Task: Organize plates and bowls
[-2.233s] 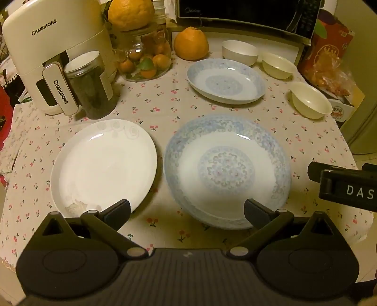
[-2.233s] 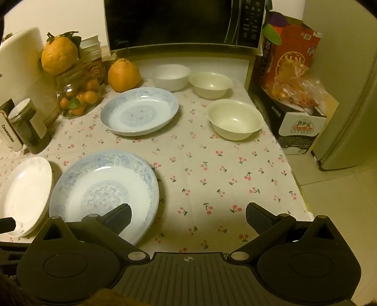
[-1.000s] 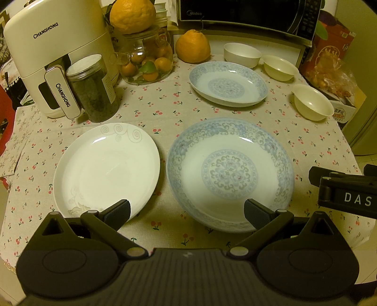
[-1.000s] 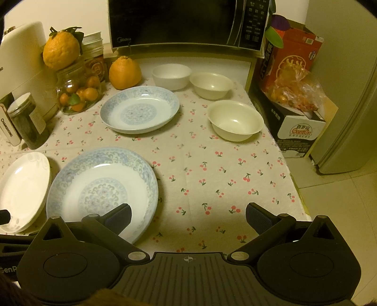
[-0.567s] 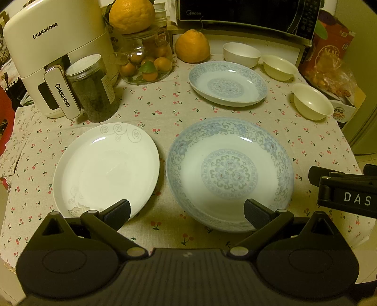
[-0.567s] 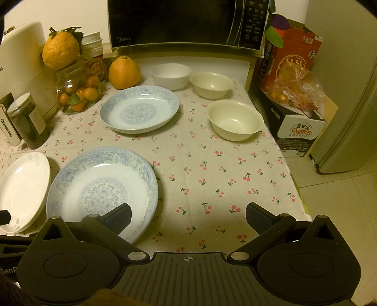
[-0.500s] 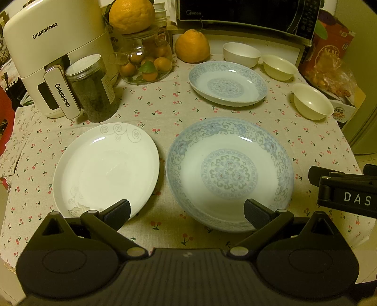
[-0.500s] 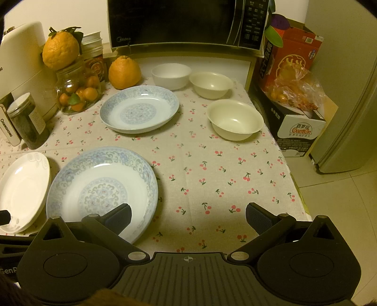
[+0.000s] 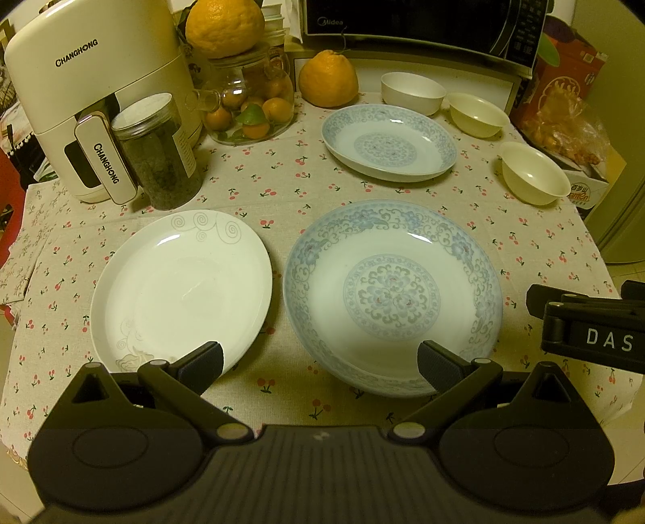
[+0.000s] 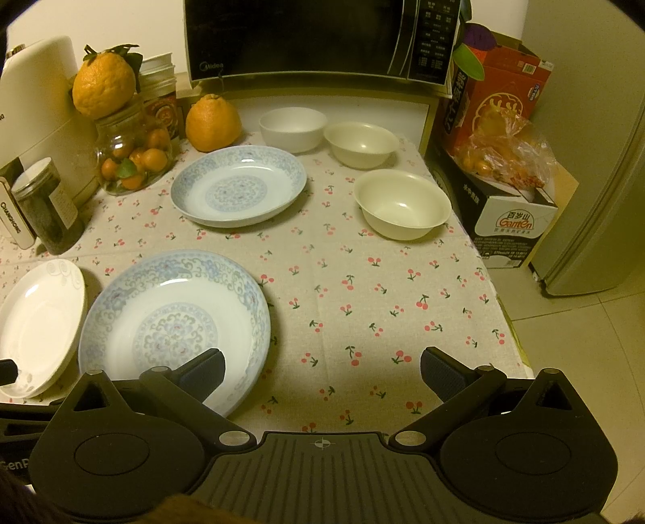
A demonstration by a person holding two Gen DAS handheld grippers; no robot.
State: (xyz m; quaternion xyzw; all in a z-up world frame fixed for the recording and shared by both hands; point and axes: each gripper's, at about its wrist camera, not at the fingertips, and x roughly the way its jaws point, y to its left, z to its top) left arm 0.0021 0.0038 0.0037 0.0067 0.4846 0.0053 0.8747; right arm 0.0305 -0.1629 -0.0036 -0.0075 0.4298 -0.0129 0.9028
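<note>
A plain white plate (image 9: 181,288) (image 10: 38,318) lies front left on the cherry-print cloth, beside a large blue-patterned plate (image 9: 393,294) (image 10: 173,326). A smaller blue-patterned plate (image 9: 389,141) (image 10: 240,185) sits farther back. Behind it stand a white bowl (image 9: 413,92) (image 10: 292,129) and a cream bowl (image 9: 477,114) (image 10: 360,144); another cream bowl (image 9: 532,172) (image 10: 403,203) is at the right. My left gripper (image 9: 320,364) hangs open over the near edge between the two front plates. My right gripper (image 10: 322,369) is open and holds nothing, right of the large plate.
A white air fryer (image 9: 92,96), a dark jar (image 9: 157,149), a glass jar of small oranges (image 9: 250,105) and two large citrus fruits (image 9: 328,78) crowd the back left. A microwave (image 10: 318,38) stands behind. Boxes (image 10: 508,161) and a fridge (image 10: 596,181) flank the table's right edge.
Both grippers have drawn back and up slightly over the last two seconds, so the table looks a little farther. In the last half second nothing moves.
</note>
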